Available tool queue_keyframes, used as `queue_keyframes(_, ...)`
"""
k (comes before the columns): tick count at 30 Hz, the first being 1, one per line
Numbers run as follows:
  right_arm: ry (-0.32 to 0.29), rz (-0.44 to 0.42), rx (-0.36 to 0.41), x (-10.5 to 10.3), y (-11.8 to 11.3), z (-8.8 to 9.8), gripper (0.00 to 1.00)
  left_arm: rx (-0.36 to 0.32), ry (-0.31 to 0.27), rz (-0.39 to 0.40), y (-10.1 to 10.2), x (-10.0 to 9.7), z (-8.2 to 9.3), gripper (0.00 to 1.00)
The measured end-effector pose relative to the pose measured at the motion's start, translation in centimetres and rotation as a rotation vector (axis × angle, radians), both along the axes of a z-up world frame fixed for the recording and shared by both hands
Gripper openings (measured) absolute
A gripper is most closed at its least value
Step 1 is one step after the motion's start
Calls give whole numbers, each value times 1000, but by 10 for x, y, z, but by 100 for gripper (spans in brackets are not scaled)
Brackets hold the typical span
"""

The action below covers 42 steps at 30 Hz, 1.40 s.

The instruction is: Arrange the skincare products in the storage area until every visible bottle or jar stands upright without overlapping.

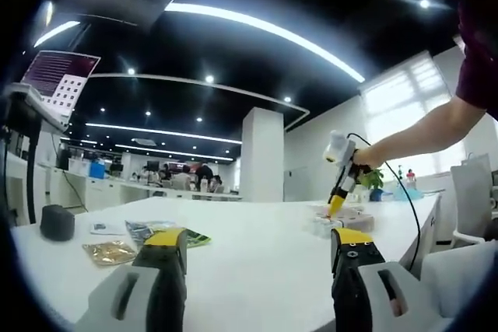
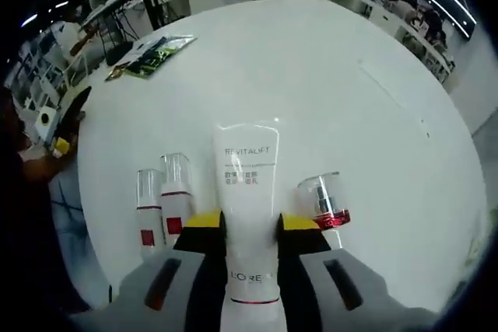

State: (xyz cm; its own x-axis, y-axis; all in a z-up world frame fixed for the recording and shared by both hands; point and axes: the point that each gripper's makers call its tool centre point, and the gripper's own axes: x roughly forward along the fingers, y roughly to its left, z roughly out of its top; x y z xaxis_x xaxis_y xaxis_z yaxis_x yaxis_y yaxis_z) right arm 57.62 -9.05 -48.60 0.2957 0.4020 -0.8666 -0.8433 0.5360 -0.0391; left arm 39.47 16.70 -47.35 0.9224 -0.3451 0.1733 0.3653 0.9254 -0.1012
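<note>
**Tube gripped, ready to stand**

Left tongs [image 1: 257, 250] released, grasping nothing, waiting above the white worktop [image 1: 257, 227]. Two small bottles [image 2: 163, 200] upright, side by side. Right tongs [image 2: 251, 223] clenched around the white tube [image 2: 249, 192], probably to place it upright. Red-banded jar [image 2: 323, 200] just beside, tilted.

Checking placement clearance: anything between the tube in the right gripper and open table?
Not ahead. The right gripper holds the Revitalift tube; the table ahead looks bare. Two clear-capped bottles on one side, a tilted bottle on the other.
</note>
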Motion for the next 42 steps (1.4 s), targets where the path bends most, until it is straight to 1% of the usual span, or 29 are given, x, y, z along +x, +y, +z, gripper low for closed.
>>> queue_keyframes(1,-7,-4,7,1,1,1,21,0,0,0,0,0,0,78)
queue_keyframes(6,-87,-36,79,15,9,20,21,-1,-1,5,1,0,0,78)
queue_keyframes(7,-95,-42,91,17,10,22,21,-1,-1,5,1,0,0,78)
queue_keyframes(10,-131,-65,157,23,17,33,21,-1,-2,6,2,0,0,78)
queue_keyframes(11,-132,-65,164,24,18,33,21,0,-2,7,2,0,0,78)
queue_keyframes(12,-136,-69,186,25,20,36,21,-1,-2,9,2,0,0,78)
queue_keyframes(13,-157,-87,225,28,24,40,21,-3,-1,9,2,1,0,78)
queue_keyframes(15,-173,-109,265,32,26,46,21,-3,-2,9,2,1,0,78)
queue_keyframes(17,-186,-125,292,36,28,49,21,-2,-1,7,2,1,0,78)
queue_keyframes(20,-227,-158,351,43,30,58,21,-1,-1,6,1,0,0,78)
queue_keyframes(22,-245,-170,389,45,34,62,20,-1,-2,7,1,0,0,78)
queue_keyframes(24,-263,-178,414,43,36,65,20,-2,-2,9,2,0,0,78)
queue_keyframes(26,-303,-198,449,49,41,71,20,-4,-2,10,2,1,0,78)
queue_keyframes(27,-313,-208,464,52,42,73,20,-4,-1,11,2,1,0,78)
queue_keyframes(29,-349,-246,533,60,48,84,20,-5,1,14,2,1,0,78)
queue_keyframes(32,-382,-296,616,69,56,94,20,-2,-2,17,3,2,0,78)
queue_keyframes(33,-403,-305,636,72,61,96,20,-2,-4,22,3,2,0,77)
queue_keyframes(34,-409,-307,639,72,62,96,20,-2,-4,23,4,2,0,77)
queue_keyframes(36,-460,-311,647,77,72,96,20,-5,-5,25,4,2,0,77)
queue_keyframes(37,-471,-316,674,80,79,95,20,-7,-5,25,4,2,0,77)
queue_keyframes(39,-461,-360,719,86,87,92,21,0,-10,30,4,2,0,77)
queue_keyframes(40,-475,-381,733,89,91,91,21,9,-7,34,4,3,-2,77)
queue_keyframes(42,-517,-391,759,92,96,93,21,17,-9,38,5,3,-2,77)
